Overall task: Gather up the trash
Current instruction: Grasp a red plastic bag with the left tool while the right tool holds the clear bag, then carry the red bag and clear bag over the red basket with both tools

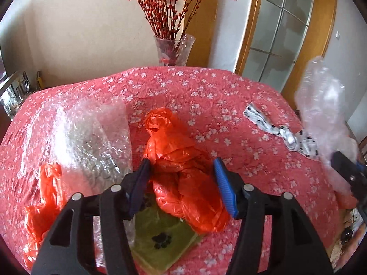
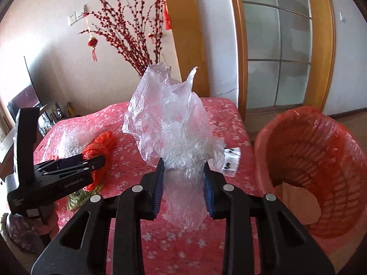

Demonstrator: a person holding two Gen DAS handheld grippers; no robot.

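Right gripper [image 2: 183, 183] clamps crumpled clear plastic film [image 2: 174, 123]: carry over red-lined basket bin [image 2: 305, 160], release low. Left gripper [image 1: 181, 183] (jaws wide, empty) straddles crumpled orange plastic bag [image 1: 183, 174].

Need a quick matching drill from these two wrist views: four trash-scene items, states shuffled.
Items:
1. clear plastic bag
2. orange bag
3. bubble wrap
4. trash bin

States:
A. beside the table, lined in orange
B. lying flat on the tablecloth
C. clamped in the right claw
D. between the open left claw's fingers, not gripped

Pairs: 1-C, 2-D, 3-B, 4-A
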